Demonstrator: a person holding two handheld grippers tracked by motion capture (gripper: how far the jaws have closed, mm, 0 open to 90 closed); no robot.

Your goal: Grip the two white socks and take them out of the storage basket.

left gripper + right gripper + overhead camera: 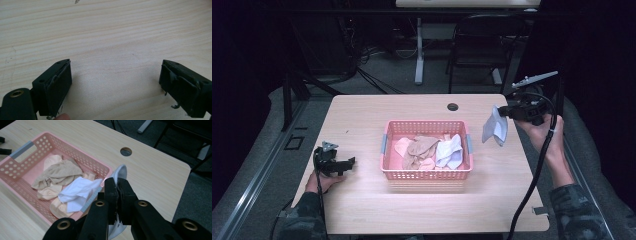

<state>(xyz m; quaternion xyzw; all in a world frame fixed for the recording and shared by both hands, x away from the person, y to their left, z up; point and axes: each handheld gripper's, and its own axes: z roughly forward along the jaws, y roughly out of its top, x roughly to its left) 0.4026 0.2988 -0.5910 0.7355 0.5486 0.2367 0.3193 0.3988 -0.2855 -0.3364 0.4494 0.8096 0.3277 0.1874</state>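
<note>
A pink plastic basket point(426, 173) point(17, 186) stands mid-table, holding tan socks point(418, 148) point(58, 173) and a white sock point(448, 151) point(78, 190). My right gripper point(510, 113) point(116, 185) is raised over the table's right side, shut on a pale grey-white sock point(495, 127) point(120, 172) that hangs below it, outside the basket. My left gripper point(348, 163) point(115, 82) rests low at the table's left front, jaws wide apart over bare wood with nothing between them.
The light wooden table point(362, 115) has a round cable hole point(453, 107) point(126, 151) at its back edge. A black chair point(484, 40) and a desk leg point(419, 50) stand behind the table.
</note>
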